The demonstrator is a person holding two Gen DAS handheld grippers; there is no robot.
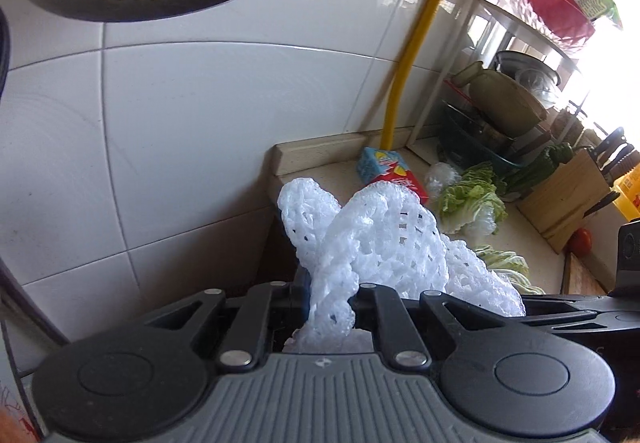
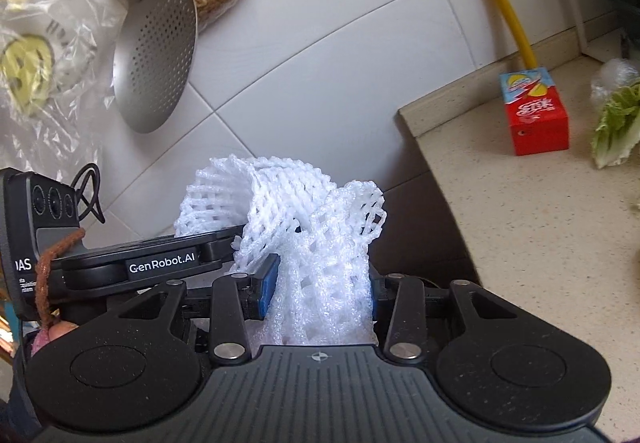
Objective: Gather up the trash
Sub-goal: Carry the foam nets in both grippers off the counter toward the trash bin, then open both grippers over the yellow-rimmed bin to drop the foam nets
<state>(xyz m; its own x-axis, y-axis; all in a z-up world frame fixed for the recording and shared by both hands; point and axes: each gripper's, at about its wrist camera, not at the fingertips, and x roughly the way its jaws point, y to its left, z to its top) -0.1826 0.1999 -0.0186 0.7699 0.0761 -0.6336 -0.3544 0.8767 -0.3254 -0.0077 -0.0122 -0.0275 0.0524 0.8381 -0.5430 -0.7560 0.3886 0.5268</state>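
My left gripper (image 1: pixel 330 297) is shut on a white foam fruit net (image 1: pixel 352 239), held up beside the counter's left end. My right gripper (image 2: pixel 324 283) is shut on another white foam net (image 2: pixel 316 227), close beside the left gripper, whose body (image 2: pixel 160 263) shows on the left. Both nets hide the fingertips. A red and blue juice carton (image 2: pixel 534 111) stands on the beige counter (image 2: pixel 520 223) near the wall; it also shows in the left wrist view (image 1: pixel 390 173).
Cabbage leaves (image 1: pixel 470 199) and crumpled clear plastic (image 2: pixel 614 77) lie on the counter. A wooden knife block (image 1: pixel 568 199), a tomato (image 1: pixel 581 241) and a dish rack (image 1: pixel 516 103) stand farther right. A perforated skimmer (image 2: pixel 154 63) hangs on the tiled wall. A yellow pipe (image 1: pixel 416 43) runs down.
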